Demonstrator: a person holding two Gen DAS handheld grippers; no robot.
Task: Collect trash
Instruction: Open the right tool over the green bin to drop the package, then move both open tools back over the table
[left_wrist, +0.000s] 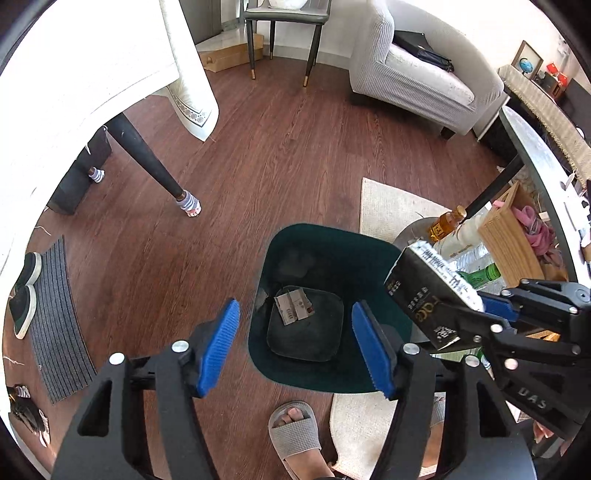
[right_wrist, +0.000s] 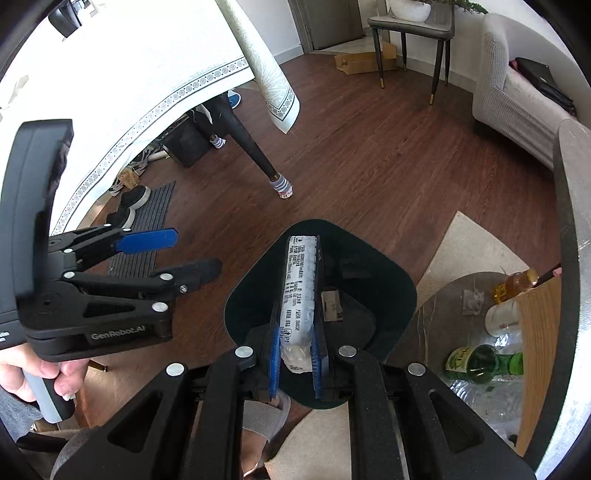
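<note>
Right hand-held gripper (right_wrist: 295, 360) clamped on black carton (right_wrist: 301, 291), long axis pointing away over bin (right_wrist: 388, 280); left hand-held gripper (left_wrist: 295, 347) apart, empty.

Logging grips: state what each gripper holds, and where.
Right gripper clamps the black carton by one end, above the bin. Left gripper holds nothing.

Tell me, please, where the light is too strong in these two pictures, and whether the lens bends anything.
Left wrist view: the tablecloth and the upper right corner are washed out white; the bin stays dark but readable. Right wrist view: the tablecloth is also overexposed. Both views: fisheye curving bends the floorboards, black vignette at corners, no obvious blur.
</note>
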